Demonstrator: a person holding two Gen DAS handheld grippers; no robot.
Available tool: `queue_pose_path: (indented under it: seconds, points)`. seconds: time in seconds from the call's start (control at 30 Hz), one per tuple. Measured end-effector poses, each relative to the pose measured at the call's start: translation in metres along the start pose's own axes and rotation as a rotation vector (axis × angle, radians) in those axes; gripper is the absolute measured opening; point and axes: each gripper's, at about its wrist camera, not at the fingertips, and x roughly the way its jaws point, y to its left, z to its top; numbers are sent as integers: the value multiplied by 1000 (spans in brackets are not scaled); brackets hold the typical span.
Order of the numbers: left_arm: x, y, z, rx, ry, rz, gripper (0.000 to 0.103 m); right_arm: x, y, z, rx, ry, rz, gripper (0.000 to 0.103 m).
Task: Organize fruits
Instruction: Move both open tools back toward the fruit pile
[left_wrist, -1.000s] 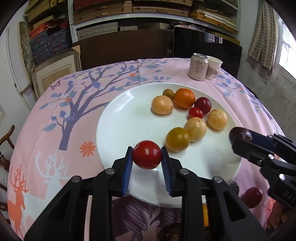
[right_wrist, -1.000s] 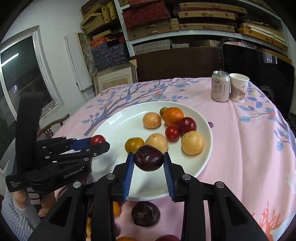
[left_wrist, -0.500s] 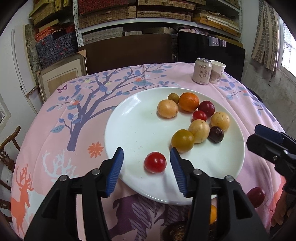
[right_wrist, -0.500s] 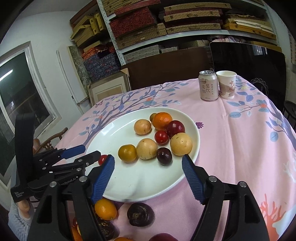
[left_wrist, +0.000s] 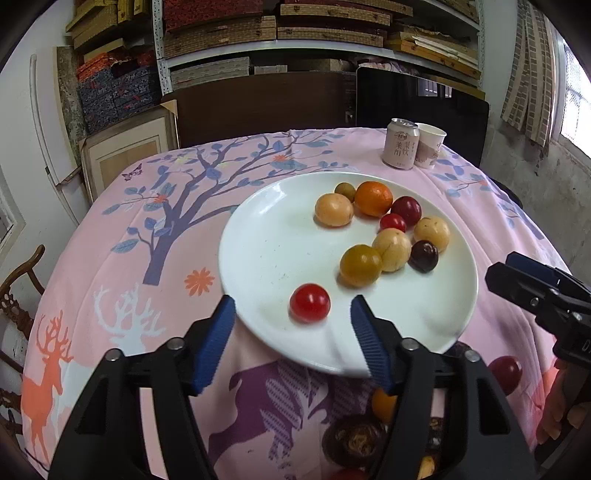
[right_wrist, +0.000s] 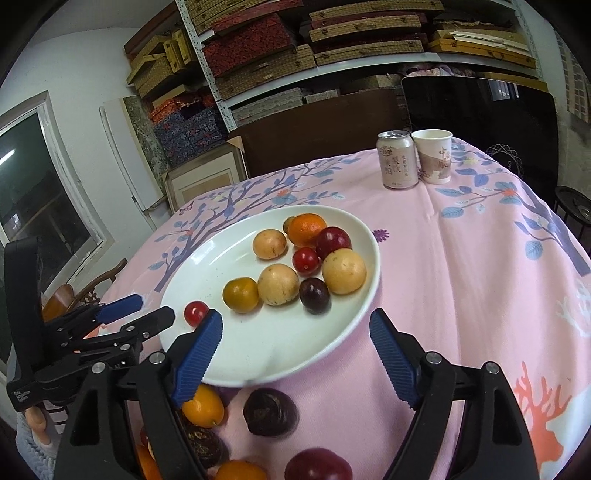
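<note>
1. Red cherry tomato lies loose on the near part of the white plate, apart from the main cluster. Round, so no long axis or heading to note.
2. Dark purple fruit sits on the plate against the pale yellow fruits; also round, no clear axis.
3. Plate count: ten pieces, grouped toward the far right side; orange citrus at the back.
4. Left gripper: jaws opening, nothing gripped; the tomato sits just ahead between the pads, untouched.
5. Right gripper: jaws opening wide, empty, straddling the plate's near rim.
6. Left to do, by my reading: several fruits on the pink tablecloth by the near edge, off the plate: an orange one, a wrinkled dark one, a dark red one, others partly hidden by the gripper frames. Task looks past halfway.
7. Can and paper cup stand touching at the far side, well apart from the plate.
</note>
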Motion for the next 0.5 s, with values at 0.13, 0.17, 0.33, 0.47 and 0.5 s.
queue_pose_path:
  seconds: [0.13, 0.17, 0.33, 0.47, 0.5]
  points:
    - [-13, 9, -15, -19, -3, 25, 73, -21, -11, -7, 40, -72, -37, 95]
    - [-15, 13, -17, -30, -1, 25, 75, -25, -15, -8, 55, -84, -39, 96]
    - [-28, 39, -30, -137, -11, 19, 91, -47, -42, -13, 194, -174, -24, 100]
    - [-26, 46, -41, -163, 24, 9, 92, -59, -54, -19, 253, -222, -33, 100]
    - [-26, 46, -47, -164, 38, 3, 92, -60, -56, -20, 255, -222, -23, 100]
